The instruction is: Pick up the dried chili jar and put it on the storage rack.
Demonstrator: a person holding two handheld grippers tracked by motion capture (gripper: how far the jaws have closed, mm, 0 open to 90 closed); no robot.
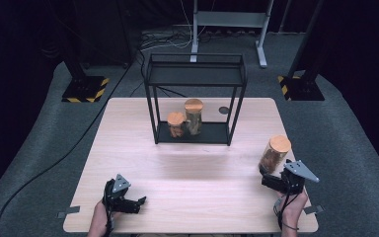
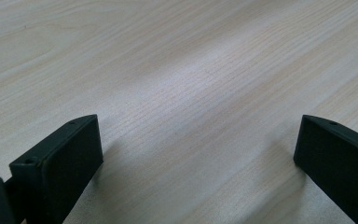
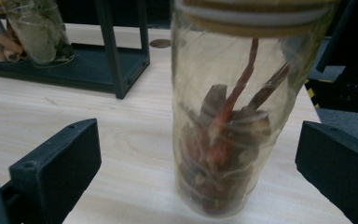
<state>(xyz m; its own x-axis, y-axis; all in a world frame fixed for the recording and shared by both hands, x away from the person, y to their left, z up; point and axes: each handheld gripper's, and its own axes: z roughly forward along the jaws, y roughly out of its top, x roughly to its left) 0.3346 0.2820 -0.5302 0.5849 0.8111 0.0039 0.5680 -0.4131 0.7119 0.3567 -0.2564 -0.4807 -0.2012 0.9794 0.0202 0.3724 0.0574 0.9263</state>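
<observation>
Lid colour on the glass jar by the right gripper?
Light wooden tan lid on the clear glass jar; clearest in the high view.

We count three lidded jars: two [image 1: 176, 125] [image 1: 194, 116] on the one black rack [image 1: 195, 74], one [image 1: 274, 153] out on the table [image 1: 187, 173]. Two grippers, left [image 1: 137, 202] and right [image 1: 265, 176].

High view: a fixed camera above the near edge of the desk [image 1: 187, 163], looking forward and down; it takes in the whole desktop, the black rack [image 1: 195, 98] at its far side and the floor beyond. Left tool view: a camera riding on the left tool [image 1: 128, 201], set low and very close to the desk surface [image 2: 177, 84], looking along its two jaws. Right tool view: a camera riding on the right tool [image 1: 269, 178], close behind the glass jar [image 3: 233, 116], facing across the desk toward the rack [image 3: 116, 51]. The high view and right tool view share the jar [image 1: 274, 154], the rack and its two jars.
</observation>
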